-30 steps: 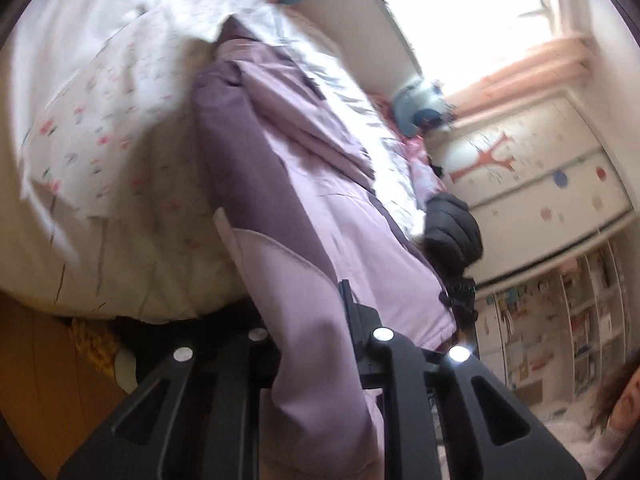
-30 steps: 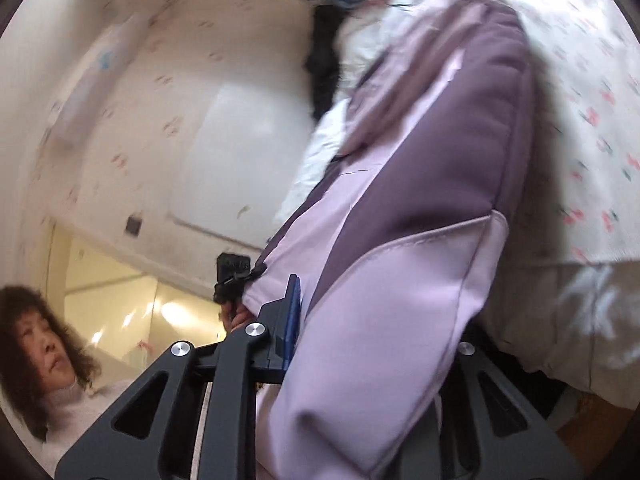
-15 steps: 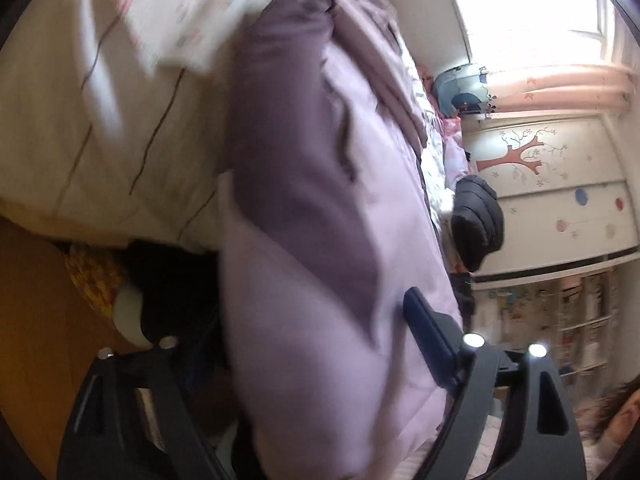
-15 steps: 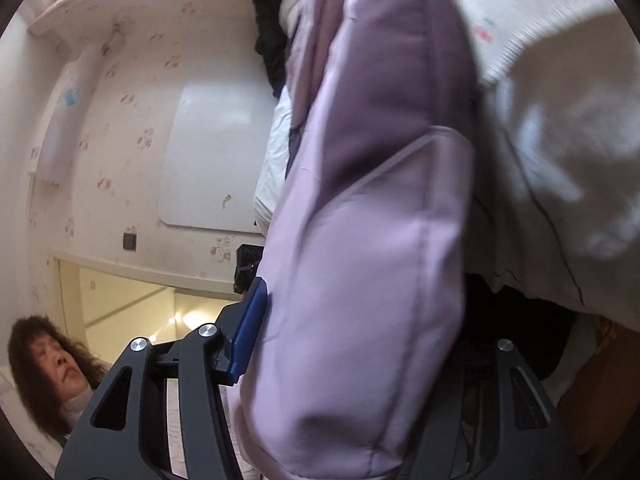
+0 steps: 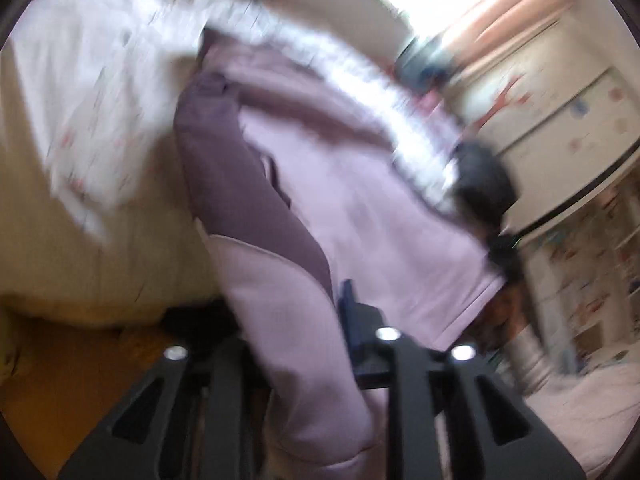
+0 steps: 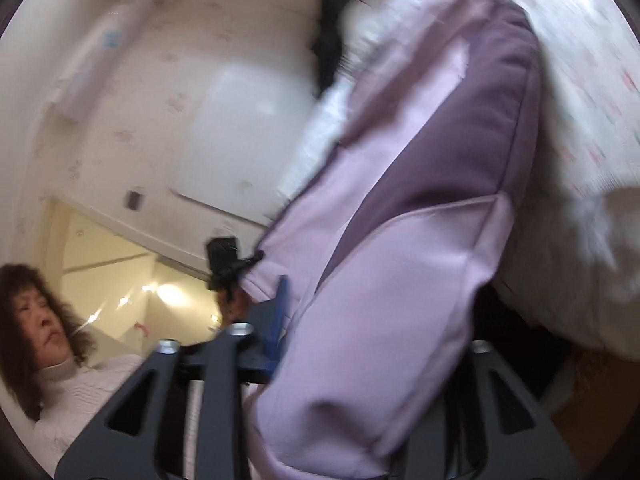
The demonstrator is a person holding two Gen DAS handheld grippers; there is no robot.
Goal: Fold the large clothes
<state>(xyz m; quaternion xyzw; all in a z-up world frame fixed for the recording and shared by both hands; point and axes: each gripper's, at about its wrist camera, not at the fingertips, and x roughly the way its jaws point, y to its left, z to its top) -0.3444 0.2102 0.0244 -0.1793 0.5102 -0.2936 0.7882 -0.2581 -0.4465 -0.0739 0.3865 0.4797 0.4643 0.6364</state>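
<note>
- The left tool [image 5: 296, 320] points steeply down toward the bed edge; a sleeve [image 5: 288, 320] of the lilac-and-purple jacket [image 5: 360, 208] runs between its fingers. Its jaws have just been closing, and the blue pad [image 5: 348, 304] sits against the cloth, so it looks clamped on the sleeve, though blur keeps the far pad out of sight.
- The right tool [image 6: 372, 344] points closer to level, tilted slightly down. The other sleeve [image 6: 392, 288] fills the gap between its fingers; the jaws have just closed a little, with the blue pad [image 6: 280, 312] against the fabric, so it appears to be gripping the sleeve.
- The jacket lies stretched along the bed [image 5: 72, 200], on a white flower-print cover [image 5: 92, 80], both sleeves hanging over the near edge.
- In the right wrist view a person [image 6: 48, 328] in a pale top is low at the left.
</note>
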